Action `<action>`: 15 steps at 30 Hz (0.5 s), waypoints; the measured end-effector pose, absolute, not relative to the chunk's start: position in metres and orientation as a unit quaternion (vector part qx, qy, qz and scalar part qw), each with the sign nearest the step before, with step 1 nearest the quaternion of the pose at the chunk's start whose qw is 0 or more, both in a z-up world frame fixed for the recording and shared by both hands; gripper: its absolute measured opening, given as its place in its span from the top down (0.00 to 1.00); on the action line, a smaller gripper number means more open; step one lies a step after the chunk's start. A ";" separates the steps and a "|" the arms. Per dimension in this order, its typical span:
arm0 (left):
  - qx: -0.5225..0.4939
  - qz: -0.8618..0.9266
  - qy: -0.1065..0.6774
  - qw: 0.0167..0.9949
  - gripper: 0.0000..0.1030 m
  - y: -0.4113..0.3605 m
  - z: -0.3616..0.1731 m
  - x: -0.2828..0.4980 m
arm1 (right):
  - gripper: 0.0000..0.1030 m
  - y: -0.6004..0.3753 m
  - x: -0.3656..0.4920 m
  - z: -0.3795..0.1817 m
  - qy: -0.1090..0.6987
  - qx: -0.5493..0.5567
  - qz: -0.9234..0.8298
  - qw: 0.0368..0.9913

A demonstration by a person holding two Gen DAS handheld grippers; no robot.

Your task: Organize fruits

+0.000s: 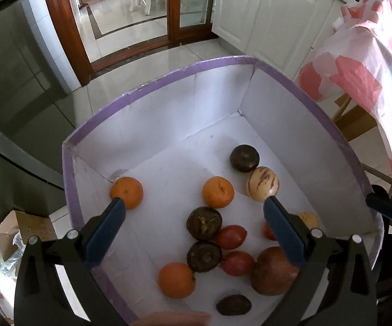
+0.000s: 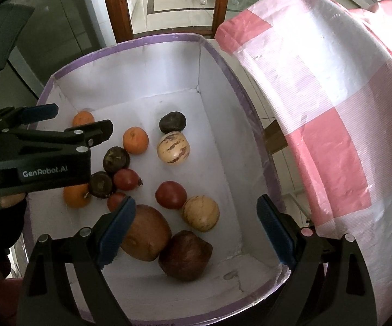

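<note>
1. Fruits lie loose on the white floor of an open box with a purple rim (image 1: 152,81), seen from the left wrist camera. Three oranges are there: one (image 1: 127,191) in the far left corner, one (image 1: 218,191) near the middle, one (image 1: 177,279) close to the camera.
2. Same view: a striped cream melon (image 1: 262,183) lies just beside a dark round fruit (image 1: 244,158) at the far side. Two more dark fruits (image 1: 204,222) touch two red fruits (image 1: 231,237), and a big brownish pomegranate (image 1: 273,271) lies near the right finger.
3. The left claw (image 1: 194,203) hangs over the box with its blue fingers (image 1: 106,231) wide apart, and they hold nothing.
4. From the right wrist camera, the same box (image 2: 130,44) stands beside a pink and white plastic cloth (image 2: 318,108) at its right.
5. Here two pomegranates (image 2: 186,255) lie near the close wall, touching each other, with a second striped melon (image 2: 201,213) and a red fruit (image 2: 171,194) just behind them.
6. The right claw (image 2: 196,212) is above these fruits, fingers (image 2: 274,233) spread wide, gripping nothing. The left claw (image 2: 68,122) enters from the left side over the oranges.
</note>
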State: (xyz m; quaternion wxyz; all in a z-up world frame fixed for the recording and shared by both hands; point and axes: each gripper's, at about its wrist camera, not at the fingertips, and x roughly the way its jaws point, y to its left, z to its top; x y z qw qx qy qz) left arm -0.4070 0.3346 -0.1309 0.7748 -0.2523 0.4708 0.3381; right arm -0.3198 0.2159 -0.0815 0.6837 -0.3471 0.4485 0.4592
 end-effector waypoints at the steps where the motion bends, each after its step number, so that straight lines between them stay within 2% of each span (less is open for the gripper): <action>1: -0.252 0.338 0.471 0.775 0.01 0.334 -0.131 -0.407 | 0.15 0.216 -0.320 -0.082 0.449 -0.347 0.459 0.684; 15: -0.251 0.336 0.473 0.775 0.01 0.334 -0.130 -0.407 | 0.15 0.216 -0.321 -0.086 0.452 -0.348 0.457 0.682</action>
